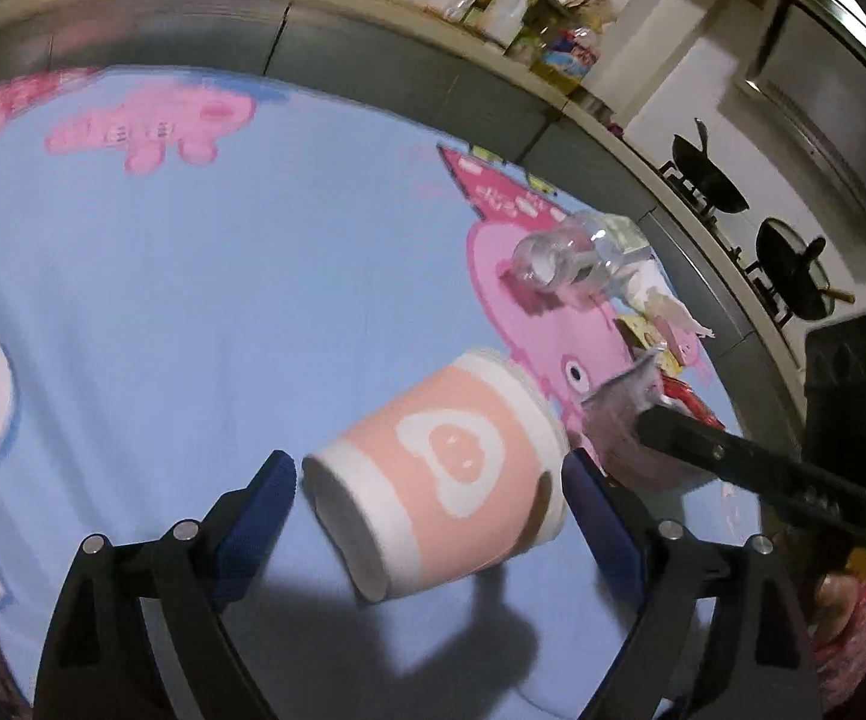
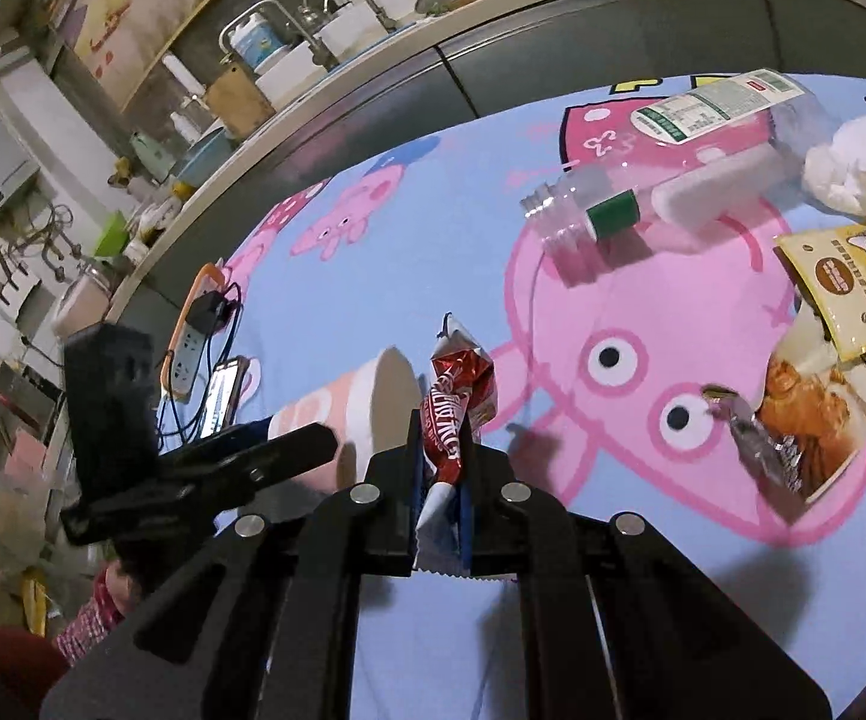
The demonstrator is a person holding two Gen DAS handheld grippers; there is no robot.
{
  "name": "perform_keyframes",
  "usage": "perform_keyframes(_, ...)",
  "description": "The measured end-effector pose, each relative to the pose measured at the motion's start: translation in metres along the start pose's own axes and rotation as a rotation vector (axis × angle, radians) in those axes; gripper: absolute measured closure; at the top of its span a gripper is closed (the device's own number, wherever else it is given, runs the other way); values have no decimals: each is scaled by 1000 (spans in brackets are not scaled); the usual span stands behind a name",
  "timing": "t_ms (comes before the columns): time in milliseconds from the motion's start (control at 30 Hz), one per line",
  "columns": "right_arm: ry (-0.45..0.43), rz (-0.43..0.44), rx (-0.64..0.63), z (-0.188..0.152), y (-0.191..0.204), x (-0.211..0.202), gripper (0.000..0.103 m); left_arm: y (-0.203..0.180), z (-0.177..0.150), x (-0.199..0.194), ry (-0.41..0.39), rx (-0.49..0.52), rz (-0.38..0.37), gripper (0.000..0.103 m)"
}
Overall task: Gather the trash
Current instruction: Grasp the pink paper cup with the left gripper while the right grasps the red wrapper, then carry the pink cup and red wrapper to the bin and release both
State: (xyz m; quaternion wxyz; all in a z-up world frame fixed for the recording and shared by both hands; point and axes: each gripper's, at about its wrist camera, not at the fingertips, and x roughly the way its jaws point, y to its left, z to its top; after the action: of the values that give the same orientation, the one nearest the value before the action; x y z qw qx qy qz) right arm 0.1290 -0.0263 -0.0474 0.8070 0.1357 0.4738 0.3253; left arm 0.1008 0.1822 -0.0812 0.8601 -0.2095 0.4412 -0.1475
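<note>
Between the fingers of my left gripper (image 1: 429,501) lay the pink paper cup (image 1: 442,480), tilted on its side, base toward the camera and mouth pointing away. The blue pads stood wide; the right-hand pad sat close against the cup's rim, but I could not confirm contact, and the left-hand pad stood clear of the base. The cup rested over the blue cartoon tablecloth (image 1: 162,300).

My right gripper (image 2: 440,480) was clamped narrow on a red-and-white snack wrapper (image 2: 454,414), which stood up past the fingertips. Just to the left of those fingers, the cup's open mouth faced the wrapper, with the left gripper's black body beside it.

Beyond the right fingers, further trash lay on the cloth: a silver foil wrapper (image 2: 763,450) and a torn bread bag (image 2: 817,414) to the right, a yellow sachet (image 2: 847,288) past them, then a clear plastic bottle (image 2: 661,180) on its side and a crumpled white tissue (image 2: 859,174). To the far left lay a power strip (image 2: 192,330) and a phone (image 2: 222,396).
</note>
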Motion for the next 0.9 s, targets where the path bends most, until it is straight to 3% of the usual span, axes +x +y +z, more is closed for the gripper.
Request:
perform_keyframes(200,41,1,-58,-11,18,18,95,7,-9,-6,-3,-80,-101,14)
perform_keyframes(267,56,-36,-88,-13,23,27,95,5,-13,-6,6,-103,-138,14)
perform_keyframes(367,51,-77,-126,-19,27,31,95,3,-17,-10,-17,-123,-143,14)
perform_keyframes(533,34,-97,-126,-21,22,25,95,-1,-13,-24,-73,-161,-240,16)
perform_keyframes(633,28,-91,-105,-22,17,24,95,-6,-10,-27,-99,-140,-249,18)
perform_keyframes(733,26,-96,-111,-23,18,24,95,-14,-8,-16,-90,-112,-187,18)
perform_keyframes(867,3,-122,-101,-25,14,19,94,-19,-2,-5,-97,-76,-92,53)
perform_keyframes(900,3,-115,-85,-25,10,17,94,-17,-1,-2,-86,-79,-102,54)
